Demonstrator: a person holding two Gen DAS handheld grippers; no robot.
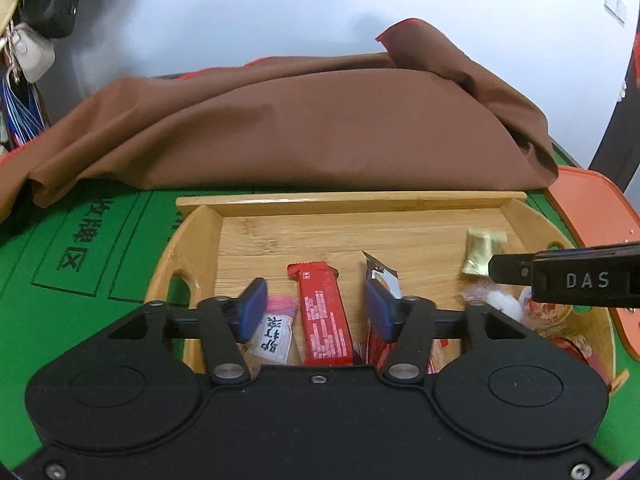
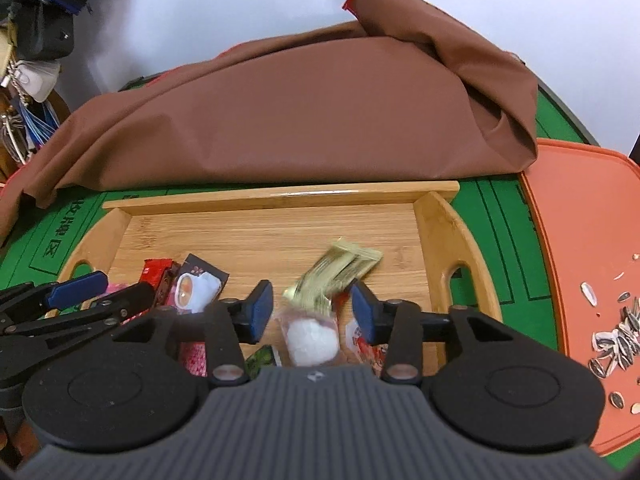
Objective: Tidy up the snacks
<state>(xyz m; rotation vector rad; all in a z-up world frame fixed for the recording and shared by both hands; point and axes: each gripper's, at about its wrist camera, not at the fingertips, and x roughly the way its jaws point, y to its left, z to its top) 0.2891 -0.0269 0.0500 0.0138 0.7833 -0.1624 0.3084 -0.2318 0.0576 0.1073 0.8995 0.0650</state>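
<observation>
A bamboo tray (image 1: 352,202) (image 2: 280,194) on the green table holds several snacks. My left gripper (image 1: 316,312) is open above a red snack bar (image 1: 324,316), with a white and pink packet (image 1: 274,332) by its left finger and a dark packet (image 1: 382,276) by its right. My right gripper (image 2: 312,312) is open over a white round candy (image 2: 310,340). A gold packet (image 2: 336,276) (image 1: 480,252) looks blurred, in motion just beyond its fingers. The right gripper enters the left wrist view at the right edge (image 1: 560,278).
A brown cloth (image 1: 300,120) (image 2: 280,108) is heaped behind the tray. An orange tray (image 2: 588,248) (image 1: 592,208) on the right holds sunflower seeds and shells (image 2: 616,340). Bags hang at the far left (image 1: 36,20).
</observation>
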